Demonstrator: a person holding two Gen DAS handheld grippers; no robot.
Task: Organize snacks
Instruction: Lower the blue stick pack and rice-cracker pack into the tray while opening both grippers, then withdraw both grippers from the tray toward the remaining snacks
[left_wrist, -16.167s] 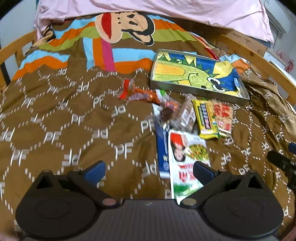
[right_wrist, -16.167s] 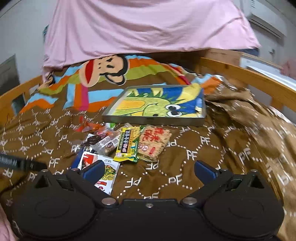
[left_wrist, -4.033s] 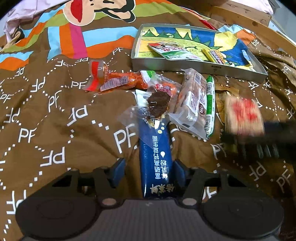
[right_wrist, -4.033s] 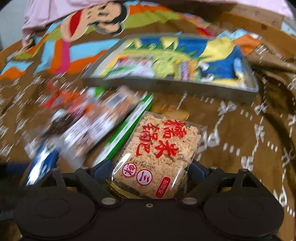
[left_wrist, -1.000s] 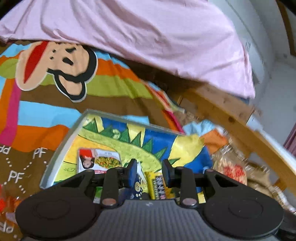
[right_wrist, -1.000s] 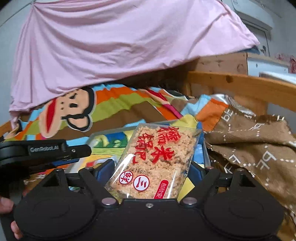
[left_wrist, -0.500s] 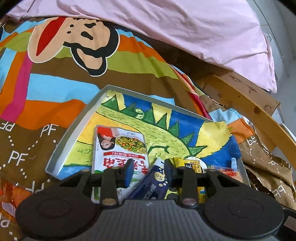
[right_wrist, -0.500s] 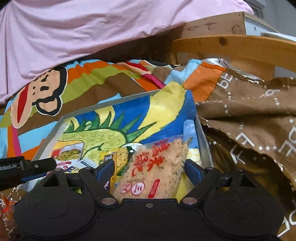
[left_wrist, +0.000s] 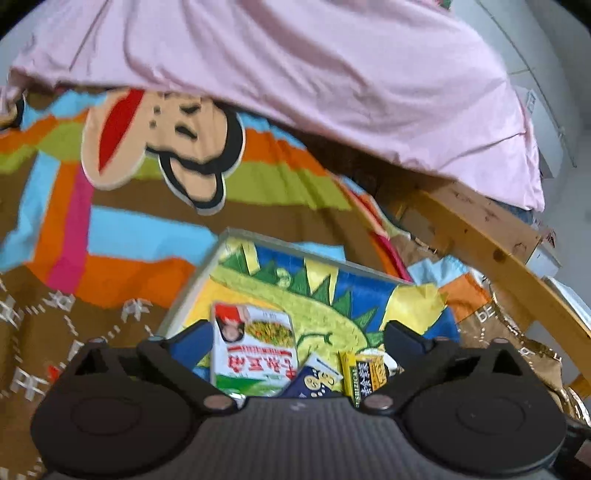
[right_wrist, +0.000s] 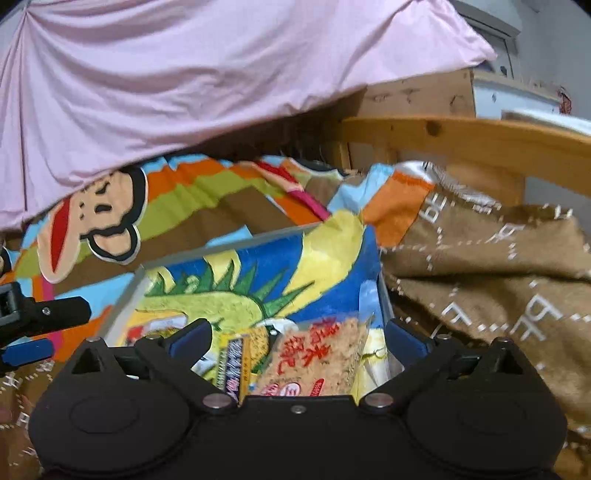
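I have both grippers over the tray (left_wrist: 192, 291) on the bed. The left gripper (left_wrist: 299, 341) has its jaws spread wide and grips nothing. Between and below its fingers, inside the tray, lies a white-and-green packet (left_wrist: 251, 347) printed with a woman's face and a dish of food, flat on the dinosaur-print liner (left_wrist: 332, 291). Just right of that packet I see the tip of a dark blue pack (left_wrist: 314, 380), and right of that a yellow pack (left_wrist: 364, 373); the three sit close together, the blue one touching or overlapping the packet's lower corner. The right gripper (right_wrist: 299, 339) likewise has its jaws released and wide apart, with nothing clamped. Below it, in the tray's right end, rests the rice cake (right_wrist: 321, 358) in clear wrap with red characters, lying free between the fingers but clear of both. A yellow-and-purple pack (right_wrist: 234, 365) lies just left of the rice cake. Whether the two touch I cannot tell, as the gripper body hides their lower ends. The tray wall (right_wrist: 127, 302) shows grey on the left in the right wrist view, and the left gripper's fingers (right_wrist: 48, 314) show beyond it at the frame's left edge. The tray sits on a brown blanket (right_wrist: 498, 266) with a white lettered lattice, bunched against the tray's right side. A monkey-face print (left_wrist: 159, 136) lies beyond the tray, a pink sheet (left_wrist: 295, 66) hangs over the far end, and a wooden rail (right_wrist: 461, 140) runs along the right. Both views are somewhat blurred.
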